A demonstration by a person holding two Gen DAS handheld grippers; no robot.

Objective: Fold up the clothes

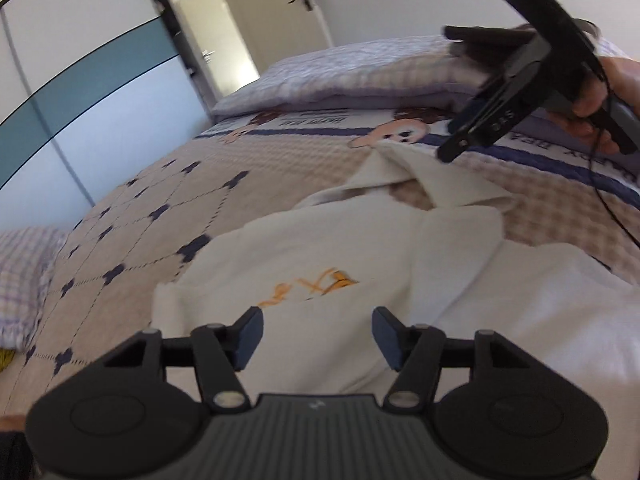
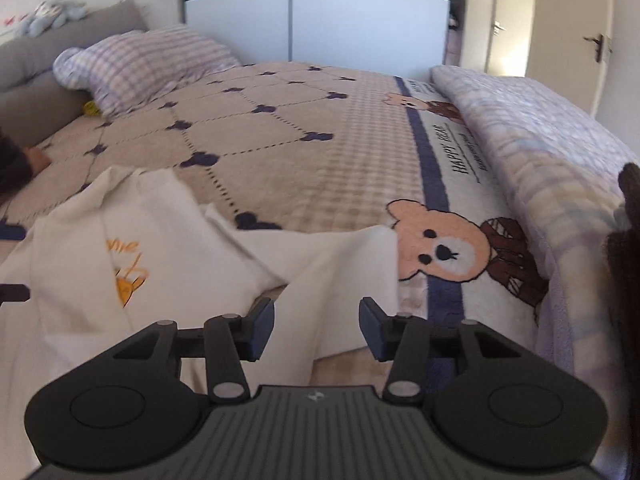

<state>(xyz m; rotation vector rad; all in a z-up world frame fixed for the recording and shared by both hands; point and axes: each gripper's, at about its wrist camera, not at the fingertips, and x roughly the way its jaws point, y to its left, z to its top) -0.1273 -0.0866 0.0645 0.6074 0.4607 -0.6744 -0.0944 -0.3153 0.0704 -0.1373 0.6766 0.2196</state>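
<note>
Cream cotton garment with orange print (image 1: pixel 304 264) lies on the quilted beige bedspread (image 2: pixel 280 128); left gripper (image 1: pixel 318 338) and right gripper (image 2: pixel 317 330) both spread apart, gripping nothing.

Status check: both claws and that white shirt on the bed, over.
Left claw open, empty, over the white shirt. Right claw open, empty, above its sleeve. Shirt crumpled on the bedspread, not yet folded. Nothing in the way.
</note>
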